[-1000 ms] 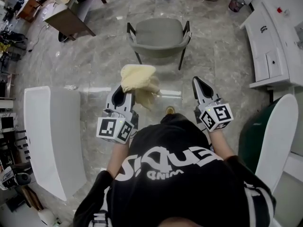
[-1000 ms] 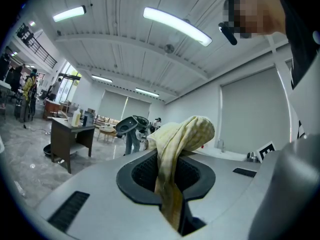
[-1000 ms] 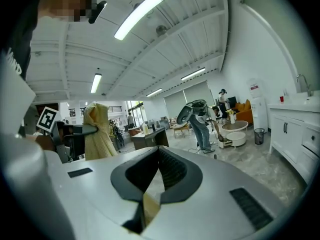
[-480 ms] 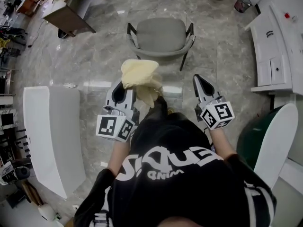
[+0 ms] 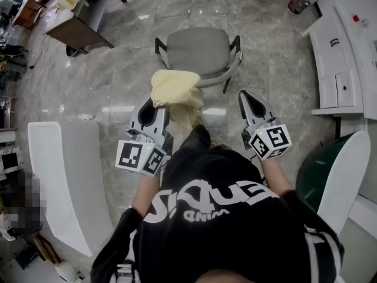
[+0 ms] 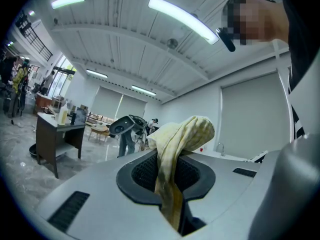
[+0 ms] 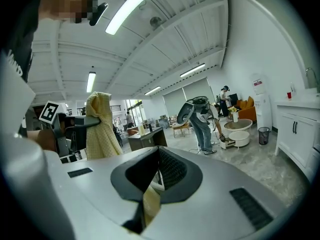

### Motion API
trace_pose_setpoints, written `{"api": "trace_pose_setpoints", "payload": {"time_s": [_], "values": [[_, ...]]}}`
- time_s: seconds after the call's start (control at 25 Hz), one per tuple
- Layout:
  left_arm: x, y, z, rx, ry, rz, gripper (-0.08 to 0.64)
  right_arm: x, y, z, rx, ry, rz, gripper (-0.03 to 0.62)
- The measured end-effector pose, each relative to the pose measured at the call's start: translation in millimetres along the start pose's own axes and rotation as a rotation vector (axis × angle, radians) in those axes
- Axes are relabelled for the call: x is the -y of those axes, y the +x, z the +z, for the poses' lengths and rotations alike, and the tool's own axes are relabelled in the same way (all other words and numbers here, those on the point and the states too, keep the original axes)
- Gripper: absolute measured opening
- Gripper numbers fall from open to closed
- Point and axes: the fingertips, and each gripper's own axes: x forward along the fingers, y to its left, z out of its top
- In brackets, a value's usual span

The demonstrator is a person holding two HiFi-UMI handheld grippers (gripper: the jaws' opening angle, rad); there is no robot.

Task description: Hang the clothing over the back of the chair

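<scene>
My left gripper [image 5: 155, 107] is shut on a pale yellow garment [image 5: 174, 93], which bunches over its tip and hangs down. The left gripper view shows the cloth [image 6: 176, 149] pinched between the jaws of that gripper [image 6: 172, 153]. A grey chair [image 5: 197, 52] stands straight ahead, its curved back toward me; in the head view the garment overlaps the back's left part. My right gripper [image 5: 250, 104] is held level beside it, shut with nothing seen in it. In the right gripper view its jaw tips [image 7: 159, 151] meet, and the hanging garment [image 7: 100, 126] shows at the left.
A long white table [image 5: 65, 175] lies to my left and white cabinets [image 5: 341, 52] to the right. A dark desk [image 5: 76, 28] stands at the far left. A person in jeans [image 7: 205, 129] stands beyond the chair. Bare marble floor surrounds the chair.
Both grippers have moved forward toward the chair, the left still carrying the garment. The chair is nearer, and the garment now reaches its back in the head view.
</scene>
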Motion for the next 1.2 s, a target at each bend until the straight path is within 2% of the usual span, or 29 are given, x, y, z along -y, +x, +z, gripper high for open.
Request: {"api": "trace_pose_setpoints", "payload": {"time_s": [0.64, 0.96, 1.2], "values": [[-42.0, 97.2, 12.5, -0.029, 0.0, -0.139, 0.06, 21.9, 70.7, 22.3, 0.019, 0.0, -0.083, 0.014], [-46.6, 127.3, 7.6, -0.043, 0.005, -0.121, 0.06, 47.1, 83.1, 29.3, -0.002, 0.002, -0.077, 0.014], [-54.9, 149.1, -4.1, -0.057, -0.021, -0.097, 0.06, 59.1, 96.7, 34.9, 0.003, -0.006, -0.049, 0.014]]}}
